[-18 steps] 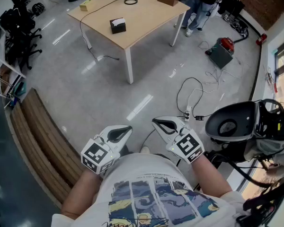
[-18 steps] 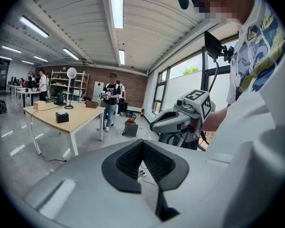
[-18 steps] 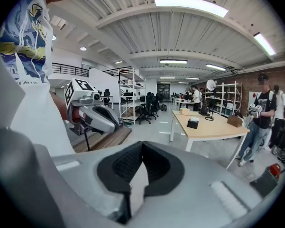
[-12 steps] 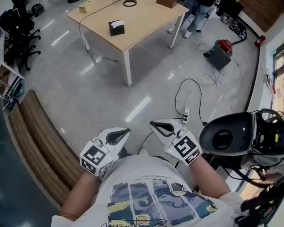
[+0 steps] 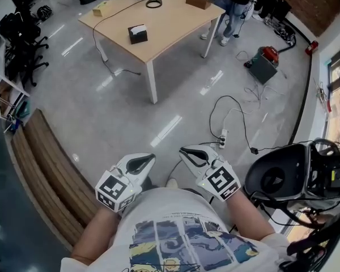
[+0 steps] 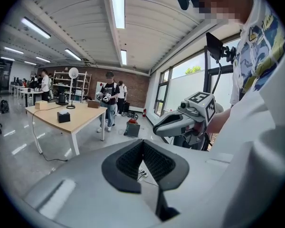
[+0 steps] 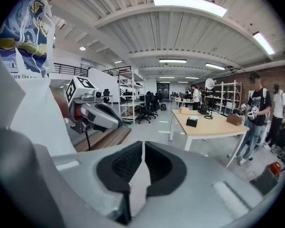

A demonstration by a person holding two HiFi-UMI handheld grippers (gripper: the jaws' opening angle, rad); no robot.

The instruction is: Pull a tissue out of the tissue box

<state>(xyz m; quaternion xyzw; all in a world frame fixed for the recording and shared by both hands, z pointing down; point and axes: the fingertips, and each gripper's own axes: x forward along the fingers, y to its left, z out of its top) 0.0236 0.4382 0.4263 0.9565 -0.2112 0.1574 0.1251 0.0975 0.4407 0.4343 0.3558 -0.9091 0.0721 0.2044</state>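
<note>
In the head view, little is changed against the frames just before. The left gripper (image 5: 151, 157) and the right gripper (image 5: 184, 149) are still held close in front of the torso, tips forward and slightly down, near each other but apart; only the picture itself is shifted a little, and a standing person (image 5: 237, 4) beyond the worktop (image 5: 175, 21) is placed slightly differently. The tissue box (image 5: 137, 34) is seen on that worktop with a white tissue showing at its top, well apart from both grippers across the floor (image 5: 130, 112); no real approach is shown, so the task is judged not yet begun.

In the left gripper view, the fingers are seen brought together at their tips, and nothing is held between them; the tissue box (image 6: 63, 117) is seen far off on the worktop (image 6: 83, 120), left of the fingers' line; the right gripper (image 6: 156, 128) is seen near, off to the right.

In the right gripper view, the fingers are seen closed to a thin slit, and nothing is gripped; the tissue box (image 7: 192, 122) is seen on the worktop (image 7: 218, 126), right of the fingers' line; the left gripper (image 7: 118, 124) is seen near, at the left; a walk to the worktop is judged necessary before any fingers are opened.
</note>
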